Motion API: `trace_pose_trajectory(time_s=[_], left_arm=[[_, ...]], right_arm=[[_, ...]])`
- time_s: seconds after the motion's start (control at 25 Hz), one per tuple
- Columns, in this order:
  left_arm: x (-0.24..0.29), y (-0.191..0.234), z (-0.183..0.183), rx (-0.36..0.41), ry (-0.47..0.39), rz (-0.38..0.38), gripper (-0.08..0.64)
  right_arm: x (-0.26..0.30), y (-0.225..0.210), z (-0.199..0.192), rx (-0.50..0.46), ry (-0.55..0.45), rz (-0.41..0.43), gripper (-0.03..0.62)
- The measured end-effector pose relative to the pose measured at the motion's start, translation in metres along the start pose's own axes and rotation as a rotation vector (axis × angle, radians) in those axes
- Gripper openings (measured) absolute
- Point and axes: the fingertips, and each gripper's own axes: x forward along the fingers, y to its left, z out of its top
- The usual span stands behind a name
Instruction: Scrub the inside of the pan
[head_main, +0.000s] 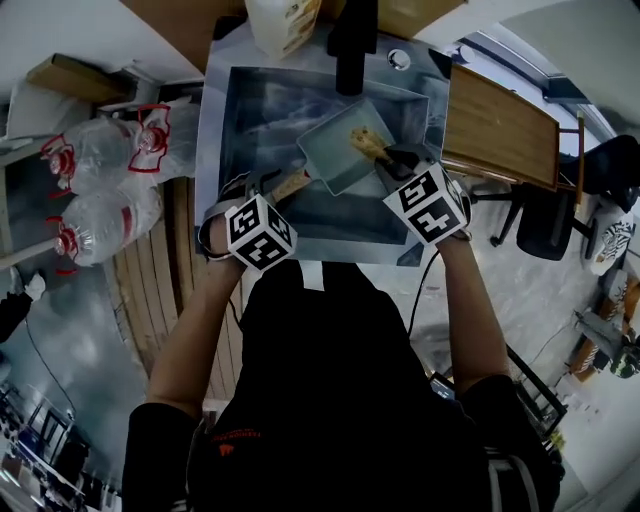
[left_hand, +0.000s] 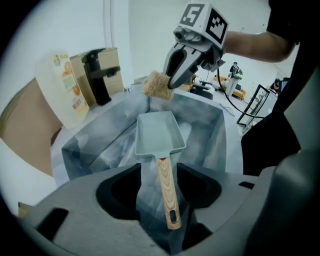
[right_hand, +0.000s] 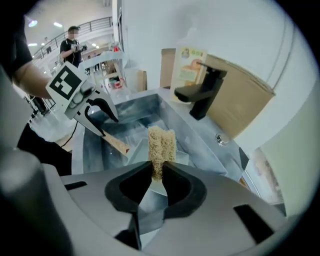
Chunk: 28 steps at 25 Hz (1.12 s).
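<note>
In the head view the pan (head_main: 345, 150) lies in the sink (head_main: 213, 130), handle (head_main: 290, 185) towards us, long axis running away and rightwards. In the left gripper view the left gripper (left_hand: 160, 174) stands apart around the handle without touching it; we'd close it first to steady the pan. In the right gripper view the right gripper (right_hand: 159, 172) is clamped on the sponge (right_hand: 161, 142) above the pan; we'd press down and stroke lengthwise.

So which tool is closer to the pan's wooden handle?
Left. The left tool has its open jaws on either side of the wooden handle, not squeezing it. The right tool is farther off, by the far end of the pan, pinching the scrubber.
</note>
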Motion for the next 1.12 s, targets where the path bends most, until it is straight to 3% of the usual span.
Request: trace_pose_trajectory(time_s=[0.4, 0.8, 1.12], left_arm=[[-0.101, -0.007, 0.068, 0.012, -0.311, 0.1, 0.216], [-0.195, -0.015, 0.134, 0.035, -0.628, 0.161, 0.146], [-0.233, -0.022, 0.16, 0.0, -0.774, 0.122, 0.054]], right_arm=[[-0.109, 0.015, 0.032, 0.214, -0.412, -0.029, 0.072], [-0.181, 0.034, 0.053, 0.303, -0.68, -0.041, 0.072], [-0.216, 0.047, 0.065, 0.319, -0.78, -0.037, 0.071]])
